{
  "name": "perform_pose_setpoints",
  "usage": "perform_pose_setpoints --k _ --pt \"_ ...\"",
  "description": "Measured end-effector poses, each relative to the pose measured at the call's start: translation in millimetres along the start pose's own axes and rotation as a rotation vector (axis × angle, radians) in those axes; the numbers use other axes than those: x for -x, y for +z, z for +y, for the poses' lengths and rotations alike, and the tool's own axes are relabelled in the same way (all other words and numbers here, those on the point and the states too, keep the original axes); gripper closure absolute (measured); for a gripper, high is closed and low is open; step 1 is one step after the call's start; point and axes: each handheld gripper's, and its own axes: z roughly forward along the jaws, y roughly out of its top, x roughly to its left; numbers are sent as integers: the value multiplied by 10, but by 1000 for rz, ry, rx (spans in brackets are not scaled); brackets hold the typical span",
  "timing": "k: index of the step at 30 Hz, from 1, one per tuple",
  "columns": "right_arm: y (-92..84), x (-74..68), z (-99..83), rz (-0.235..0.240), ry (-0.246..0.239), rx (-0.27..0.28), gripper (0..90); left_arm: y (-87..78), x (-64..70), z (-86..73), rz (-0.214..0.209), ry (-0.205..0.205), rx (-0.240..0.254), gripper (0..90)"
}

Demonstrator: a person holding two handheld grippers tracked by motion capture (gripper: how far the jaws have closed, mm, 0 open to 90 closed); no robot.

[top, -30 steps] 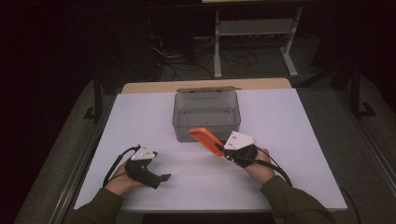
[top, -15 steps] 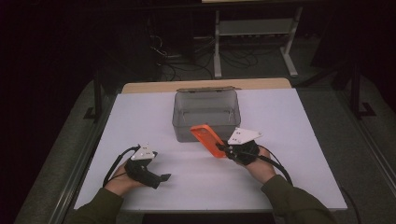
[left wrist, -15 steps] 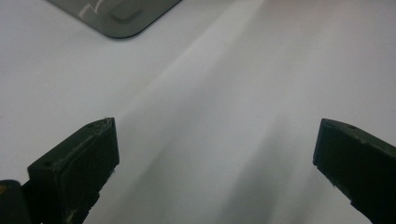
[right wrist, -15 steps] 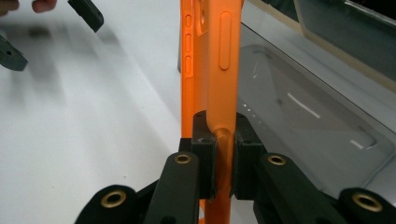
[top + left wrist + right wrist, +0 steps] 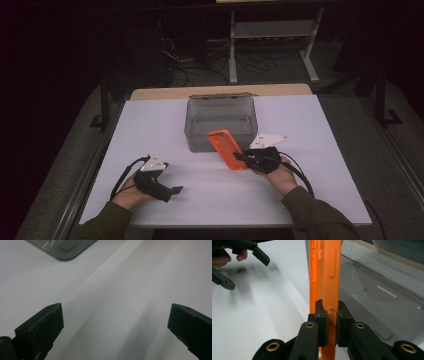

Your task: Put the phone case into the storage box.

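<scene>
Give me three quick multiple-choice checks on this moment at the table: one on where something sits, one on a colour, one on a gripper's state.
1. Where is the clear grey plastic box?
A. On the white table, beyond both grippers
B. On the floor beside the table
C. Between the left gripper's jaws

2. What colour is the phone case in the right gripper?
A. Blue
B. Orange
C. Green

3. How does the left gripper stand?
A. Shut on the case
B. Shut on the box's rim
C. Open, with bare table between its jaws

Answers: 1 A, the high view shows the box at the table's far middle. 2 B, the right gripper view shows bright orange clamped between the pads. 3 C, the left gripper view shows its jaws wide apart over the white top.
</scene>
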Motion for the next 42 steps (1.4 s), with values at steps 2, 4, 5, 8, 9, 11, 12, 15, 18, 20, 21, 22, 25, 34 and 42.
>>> perform_pose_setpoints --k 2,4,5,8,9,11,12,15,18,20,21,22,25,34,42 --pt "-2 9 -5 4 7 0 813 0 3 0 0 1 1 0" --pt "-5 11 -4 3 5 -1 814 -2 3 -1 1 2 2 0" --pt "-9 8 -1 3 9 -1 813 -3 3 -1 2 3 3 0" --pt "-15 5 7 2 -2 -4 813 -4 2 -2 3 5 5 0" --pt "-15 3 7 1 -5 -7 813 -5 2 -3 3 6 4 0" --pt "-14 1 7 0 -8 -10 813 -3 5 -3 5 7 5 0" --pt "-17 2 8 0 -9 -10 813 -4 6 -3 5 8 4 0" --pt "-21 1 16 -1 -9 -11 813 -5 4 -2 4 7 6 0" --pt "-32 -2 24 -2 -13 -15 813 -2 13 3 6 8 5 0" --pt "-50 -8 29 -2 -13 -15 813 5 20 6 3 11 5 0" --pt "-61 -8 34 -1 -14 -14 813 7 24 8 3 11 5 0" --pt "-73 -8 40 -2 -8 -14 814 8 25 9 2 11 5 0" --pt "-105 7 60 1 1 -13 813 7 19 9 2 10 6 0" --pt "-170 51 149 3 6 -15 813 -4 24 7 8 8 9 0" --pt "-235 97 245 5 6 -28 812 -1 19 3 8 10 8 0"
